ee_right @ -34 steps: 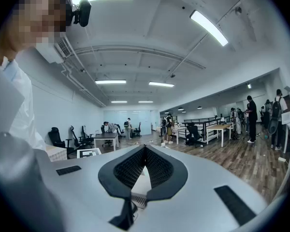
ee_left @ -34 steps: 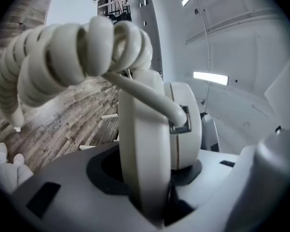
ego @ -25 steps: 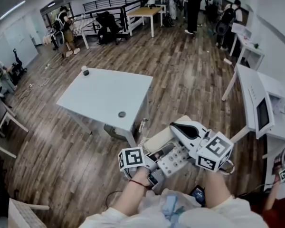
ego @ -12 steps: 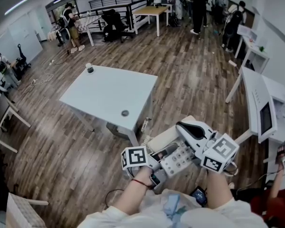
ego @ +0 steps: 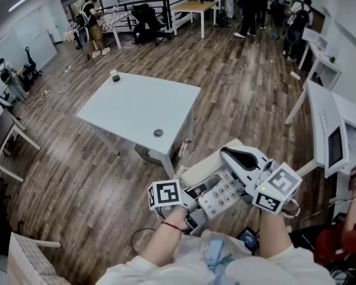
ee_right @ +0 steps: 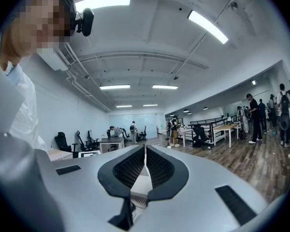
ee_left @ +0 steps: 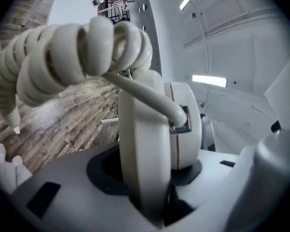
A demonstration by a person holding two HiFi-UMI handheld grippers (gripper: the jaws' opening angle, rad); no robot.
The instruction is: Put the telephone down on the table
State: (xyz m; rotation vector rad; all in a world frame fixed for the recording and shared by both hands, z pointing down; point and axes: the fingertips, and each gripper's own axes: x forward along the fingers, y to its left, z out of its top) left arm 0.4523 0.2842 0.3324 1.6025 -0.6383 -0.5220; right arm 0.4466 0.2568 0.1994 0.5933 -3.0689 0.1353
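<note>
**Telephone in your left claw, off the table**

Your left gripper [ego: 187,199] sits at the lower centre of the head view. Its jaws are clamped on the edge of the cream telephone [ego: 219,190]. In the left gripper view the pads press on either side of the telephone's rounded body [ee_left: 145,149], right at the centre of the frame, where the left gripper [ee_left: 154,178] has hold of it. The coiled cord [ee_left: 63,57] loops across the upper left of that view and plugs into a socket on the telephone's side.

Your right gripper [ego: 231,156] lies just right of the telephone in the head view, with its long white body running alongside the keypad. I can't tell whether it touches the telephone. Its jaws are closed together with nothing between them. The right gripper view shows the two ribbed black pads of the right gripper [ee_right: 144,168] meeting along a thin line, with the open office beyond.

The telephone hangs above the wooden floor [ego: 237,94], apart from the pale table [ego: 136,108] at the upper centre-left of the head view. A small dark round thing [ego: 158,133] sits near the table's near edge.
</note>
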